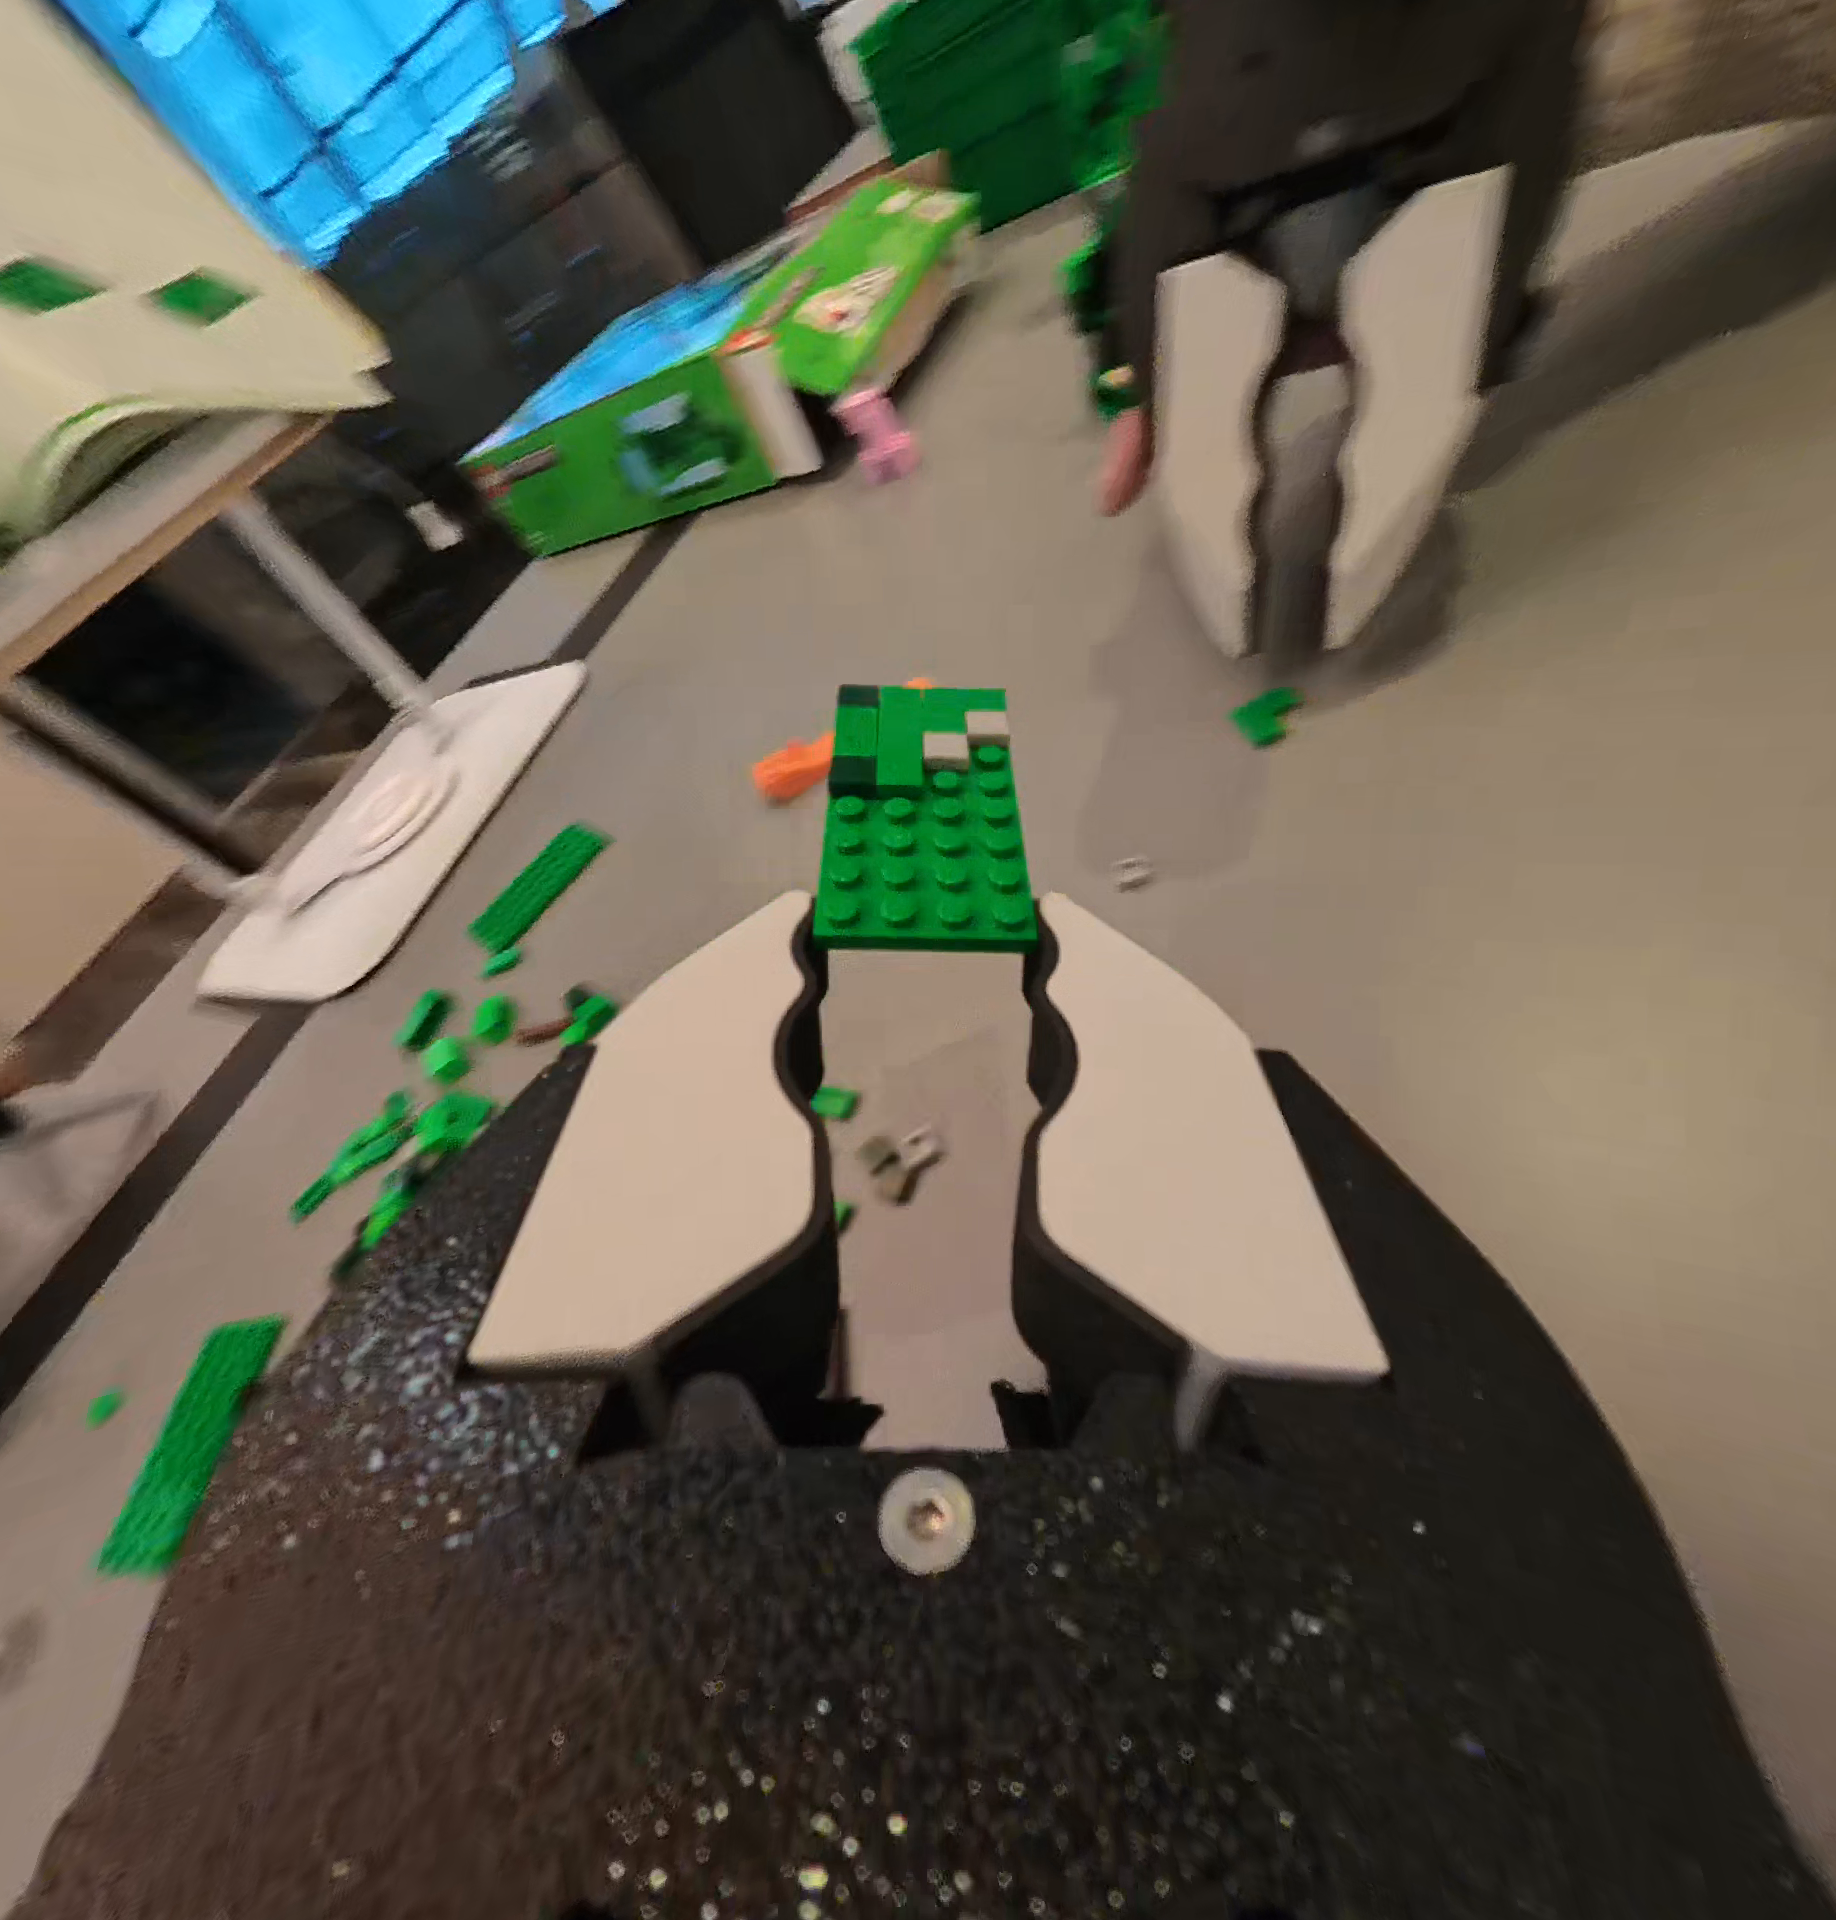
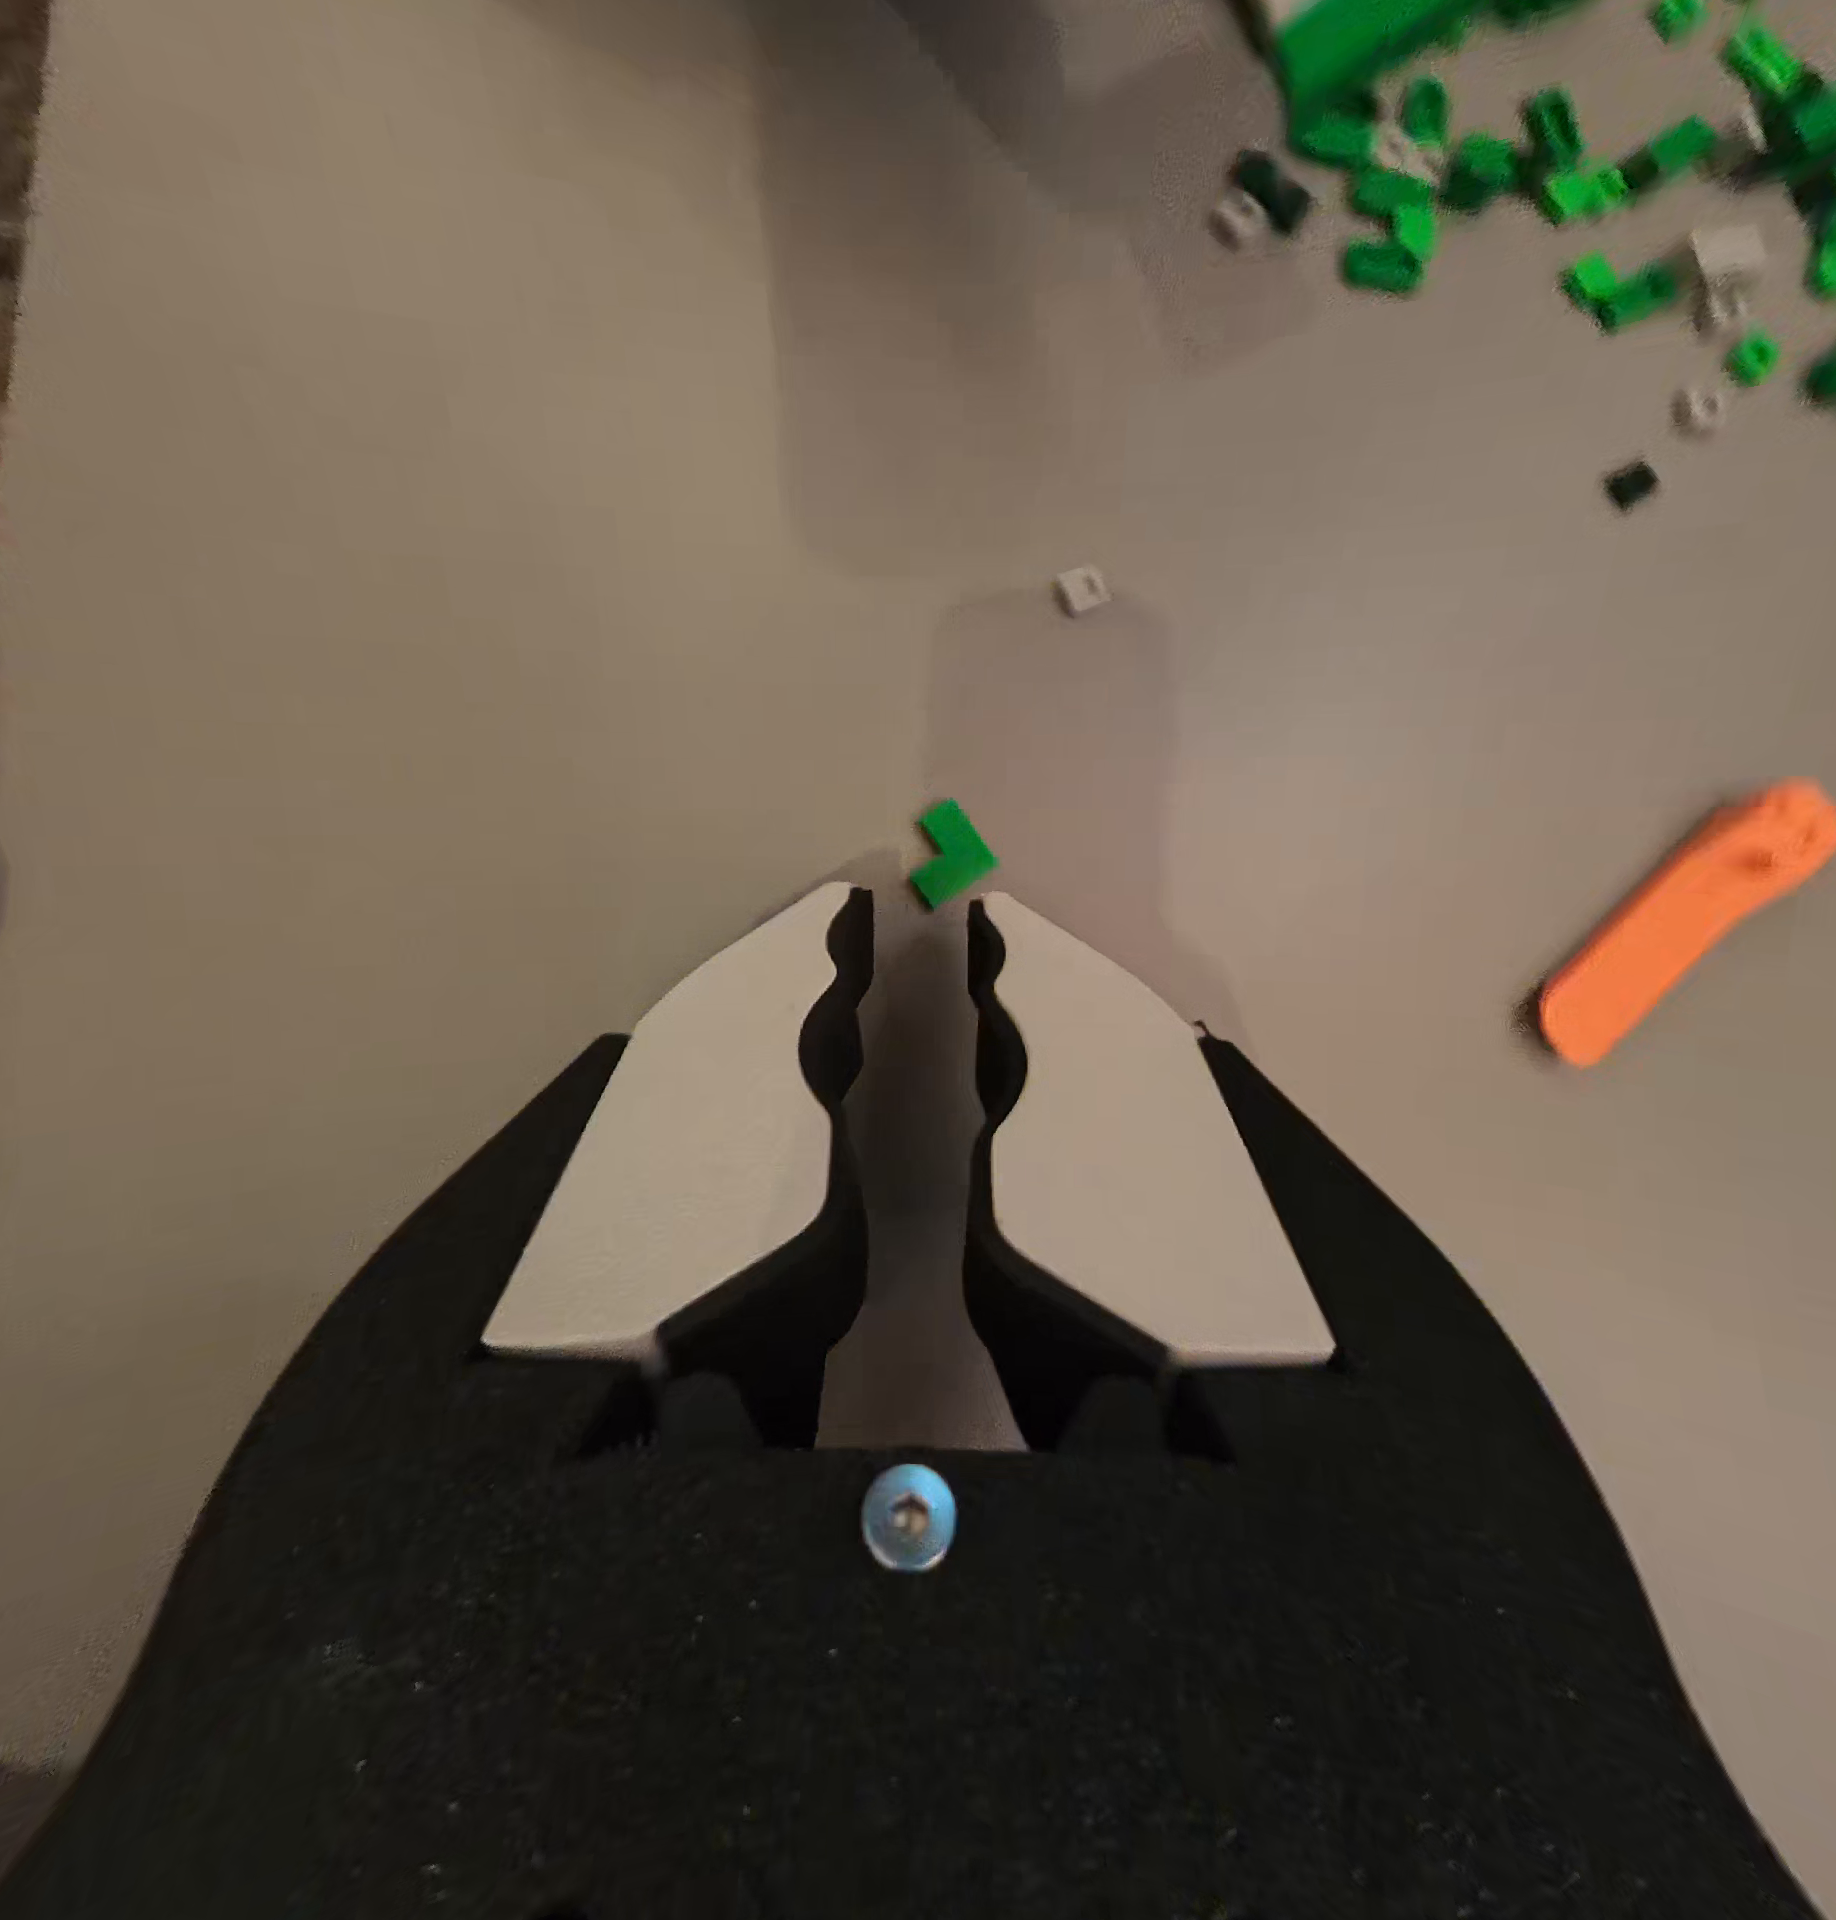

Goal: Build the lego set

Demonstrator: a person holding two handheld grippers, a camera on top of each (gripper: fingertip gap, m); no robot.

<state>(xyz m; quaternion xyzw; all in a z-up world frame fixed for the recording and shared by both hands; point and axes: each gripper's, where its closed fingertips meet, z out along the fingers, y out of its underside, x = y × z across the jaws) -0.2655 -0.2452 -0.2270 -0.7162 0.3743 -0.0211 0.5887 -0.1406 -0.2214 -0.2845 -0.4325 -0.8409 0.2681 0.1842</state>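
We grip green plate (image 1: 924,868) by near edge, left gripper (image 1: 924,930) clamped across its width. Right gripper (image 2: 919,899) fingers apart, empty; L-shaped green tile (image 2: 950,852) at 12 o'clock, just beyond tips. Tile light, stiff, slippery, flat on table (image 2: 478,623); we'd pinch its straight edges.

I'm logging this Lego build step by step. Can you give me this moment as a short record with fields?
left tongs: shut on the near end of the green studded plate
plate state: held off the table, small tiles fixed on its far end
right tongs: open, empty, hanging just short of the green L-shaped piece
L-shaped piece: lying flat on the grey table, untouched
orange brick separator: on the table, off to one side
loose green pieces: scattered farther away
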